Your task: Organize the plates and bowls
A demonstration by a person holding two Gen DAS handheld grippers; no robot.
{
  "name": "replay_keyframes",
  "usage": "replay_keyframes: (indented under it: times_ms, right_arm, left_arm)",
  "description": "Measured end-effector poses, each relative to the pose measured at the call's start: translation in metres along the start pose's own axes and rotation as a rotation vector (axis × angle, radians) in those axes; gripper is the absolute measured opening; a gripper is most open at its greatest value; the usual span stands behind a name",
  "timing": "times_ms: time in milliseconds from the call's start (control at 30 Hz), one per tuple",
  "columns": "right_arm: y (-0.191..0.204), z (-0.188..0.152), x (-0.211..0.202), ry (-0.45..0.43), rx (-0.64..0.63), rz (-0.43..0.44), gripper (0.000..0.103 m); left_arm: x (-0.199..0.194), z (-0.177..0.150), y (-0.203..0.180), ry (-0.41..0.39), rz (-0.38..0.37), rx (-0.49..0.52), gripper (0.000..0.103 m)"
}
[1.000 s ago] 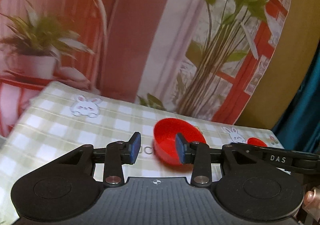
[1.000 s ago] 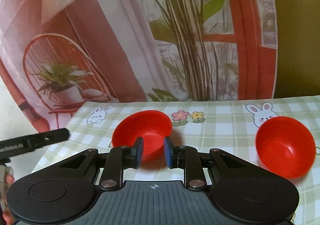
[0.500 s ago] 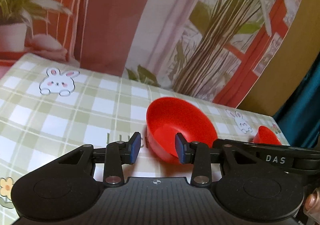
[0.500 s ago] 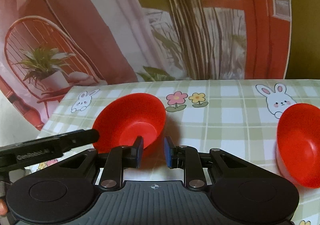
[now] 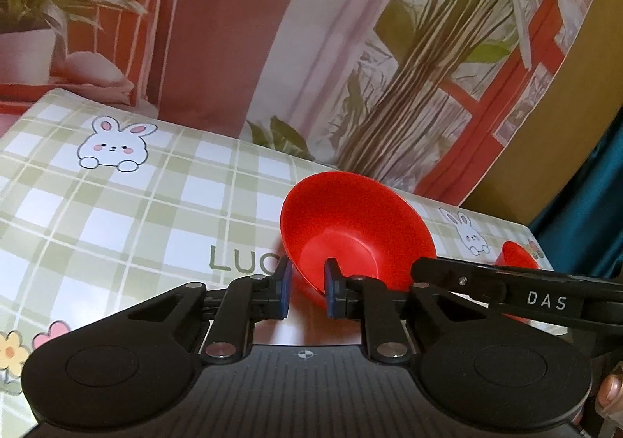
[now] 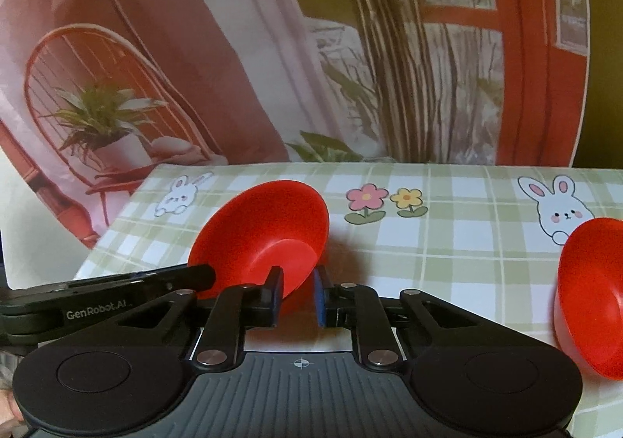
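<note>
A red bowl [image 5: 356, 226] stands tilted on the checked tablecloth, and it also shows in the right wrist view [image 6: 264, 231]. My left gripper [image 5: 305, 292] is open, with the bowl's near rim between its blue pads. My right gripper [image 6: 296, 296] is open too, its pads on either side of the same bowl's lower edge from the other side. Each gripper's finger shows in the other's view. A second red bowl [image 6: 593, 294] lies tilted at the right; the left wrist view shows only a sliver of it [image 5: 518, 255].
The tablecloth [image 6: 459, 239] is green-checked with rabbit and flower prints. A printed backdrop [image 5: 241, 33] of plants and a chair hangs right behind the table. The table's left edge [image 6: 117, 220] drops off beside the bowl.
Both grippers have moved in on the middle bowl, which now sits between each pair of pads. The bowl has tipped more onto its side. The right bowl has slid toward the frame edge.
</note>
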State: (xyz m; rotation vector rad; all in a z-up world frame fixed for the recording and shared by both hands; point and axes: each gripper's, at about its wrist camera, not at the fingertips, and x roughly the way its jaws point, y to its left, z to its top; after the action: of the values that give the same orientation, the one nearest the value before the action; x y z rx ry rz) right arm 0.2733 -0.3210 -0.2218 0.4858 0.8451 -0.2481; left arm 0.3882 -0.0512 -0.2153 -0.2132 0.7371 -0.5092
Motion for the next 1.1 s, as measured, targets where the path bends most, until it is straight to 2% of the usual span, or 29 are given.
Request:
replay_keyframes:
  times_ms: [200,567,833,1100]
  right_arm:
    - [0.013,-0.005,-0.022,-0.016,-0.001,0.041,0.015]
    - [0.042,-0.034,-0.072,-0.032,-0.007,0.116,0.015]
    - [0.047,-0.062,-0.110,-0.030,0.003,0.157,0.015]
    - [0.039,-0.090,-0.143,-0.028,0.009,0.180,0.015]
  left_arm:
    - [-0.037,-0.005,-0.010,-0.037,0.038,0.019,0.019]
    - [-0.111,-0.026,-0.029,-0.061,0.123,0.035,0.019]
    - [-0.150,-0.053,-0.043,-0.065,0.142,0.037,0.019]
    - [-0.174,-0.085,-0.052,-0.045,0.120,-0.010,0.020]
